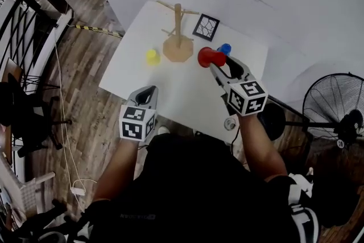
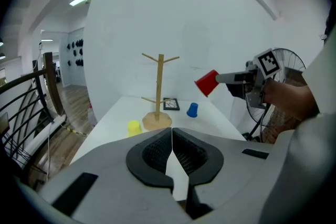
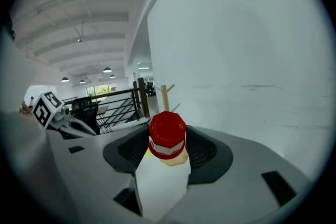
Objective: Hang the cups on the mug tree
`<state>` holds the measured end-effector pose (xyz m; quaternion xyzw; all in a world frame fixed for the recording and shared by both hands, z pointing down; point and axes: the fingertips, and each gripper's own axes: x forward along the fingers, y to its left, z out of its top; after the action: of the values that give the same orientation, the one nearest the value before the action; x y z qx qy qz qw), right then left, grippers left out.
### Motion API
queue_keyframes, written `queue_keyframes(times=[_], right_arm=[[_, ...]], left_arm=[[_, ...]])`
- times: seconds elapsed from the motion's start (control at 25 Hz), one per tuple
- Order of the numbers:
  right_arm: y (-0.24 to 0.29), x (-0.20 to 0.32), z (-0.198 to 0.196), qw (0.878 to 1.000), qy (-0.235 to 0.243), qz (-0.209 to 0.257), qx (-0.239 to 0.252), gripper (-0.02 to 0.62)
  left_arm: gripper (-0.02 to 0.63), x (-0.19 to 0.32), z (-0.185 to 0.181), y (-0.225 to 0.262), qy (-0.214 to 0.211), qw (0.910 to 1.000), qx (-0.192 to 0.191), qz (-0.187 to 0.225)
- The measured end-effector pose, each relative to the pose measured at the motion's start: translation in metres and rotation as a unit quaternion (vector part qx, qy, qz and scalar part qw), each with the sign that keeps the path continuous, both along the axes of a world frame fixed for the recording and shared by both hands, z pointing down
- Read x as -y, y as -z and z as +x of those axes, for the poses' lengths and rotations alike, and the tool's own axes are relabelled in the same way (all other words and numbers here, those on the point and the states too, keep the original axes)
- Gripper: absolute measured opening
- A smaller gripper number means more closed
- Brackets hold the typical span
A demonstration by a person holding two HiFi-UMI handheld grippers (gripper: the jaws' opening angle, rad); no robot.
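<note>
Right gripper is clamped on the red cup, which hangs in the air beside the mug tree, toward the table's far right corner. Left gripper sits at the near edge, jaws together and empty. Yellow cup and blue cup stand either side of the tree.

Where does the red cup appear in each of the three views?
Head view: red cup right of centre.
Left gripper view: red cup right of centre, in the air.
Right gripper view: red cup low in the centre.
Shared landmark: mug tree.
</note>
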<state>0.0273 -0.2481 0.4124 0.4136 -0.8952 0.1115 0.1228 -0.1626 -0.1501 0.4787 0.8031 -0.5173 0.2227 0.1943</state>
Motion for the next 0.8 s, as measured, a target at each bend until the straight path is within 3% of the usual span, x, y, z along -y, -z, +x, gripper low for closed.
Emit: queue_keyframes(times=[0.24, 0.4, 0.64, 0.8], right_arm=[[0.06, 0.032, -0.02, 0.998, 0.008, 0.055, 0.042, 0.218], [0.084, 0.054, -0.031, 0.996, 0.008, 0.06, 0.07, 0.218], [0.099, 0.081, -0.034, 0.994, -0.016, 0.086, 0.065, 0.218], [0.083, 0.098, -0.043, 0.996, -0.013, 0.067, 0.051, 0.218]], left_arm=[[0.017, -0.003, -0.007, 0.011, 0.01, 0.9998, -0.002, 0.016], [0.017, -0.005, -0.009, 0.016, 0.014, 0.9997, -0.005, 0.02], [0.017, -0.012, -0.014, 0.015, 0.023, 0.9995, -0.008, 0.019], [0.017, -0.014, -0.018, 0.014, 0.03, 0.9993, -0.012, 0.018]])
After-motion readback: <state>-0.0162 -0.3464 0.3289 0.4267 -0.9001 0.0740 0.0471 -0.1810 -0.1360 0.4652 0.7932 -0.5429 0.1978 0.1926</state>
